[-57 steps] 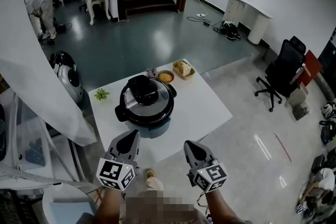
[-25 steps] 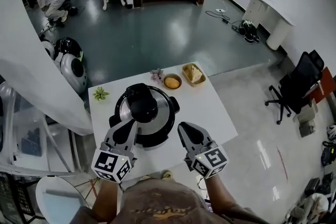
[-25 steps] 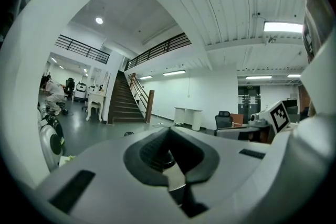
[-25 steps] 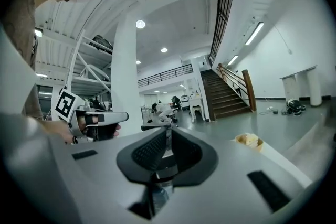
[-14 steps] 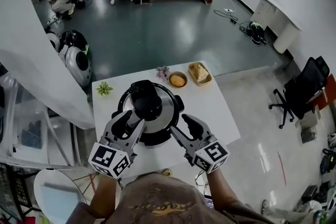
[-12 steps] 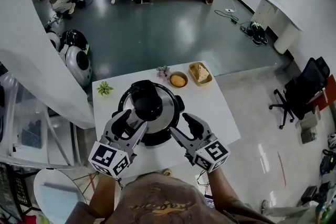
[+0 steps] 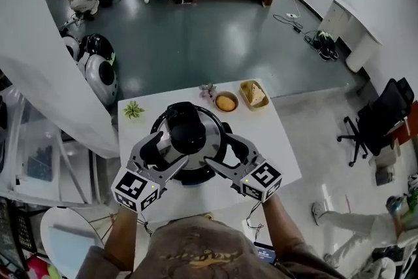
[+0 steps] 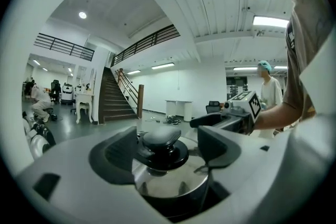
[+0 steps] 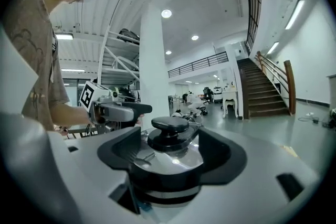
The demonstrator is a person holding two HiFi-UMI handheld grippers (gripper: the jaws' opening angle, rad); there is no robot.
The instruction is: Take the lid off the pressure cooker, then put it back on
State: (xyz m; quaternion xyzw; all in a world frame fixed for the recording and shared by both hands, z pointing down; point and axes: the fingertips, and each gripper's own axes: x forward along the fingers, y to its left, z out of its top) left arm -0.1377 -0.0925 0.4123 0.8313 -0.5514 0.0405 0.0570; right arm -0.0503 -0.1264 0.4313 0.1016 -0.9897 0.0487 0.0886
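The pressure cooker (image 7: 196,170) stands on the white table (image 7: 277,157), its steel lid (image 7: 210,135) on, with a black knob (image 7: 187,131) on top. My left gripper (image 7: 168,152) reaches in from the near left and my right gripper (image 7: 221,152) from the near right. The jaws of both are opening and stand wide. In the left gripper view the knob (image 8: 161,140) shows between the jaws of my left gripper (image 8: 165,161), apart from the pads. From my right gripper (image 9: 170,159) the knob (image 9: 169,126) shows the same way, untouched.
Behind the cooker sit a bowl of orange food (image 7: 226,102), a basket of bread (image 7: 253,95), a small green plant (image 7: 134,110) and a little flower piece (image 7: 208,89). White round machines (image 7: 98,75) stand left of the table. A person's legs (image 7: 339,212) show at right.
Both grippers were shut near the table's front edge. They have come forward to either side of the cooker, the right one turning inward, and their jaws have spread wide.
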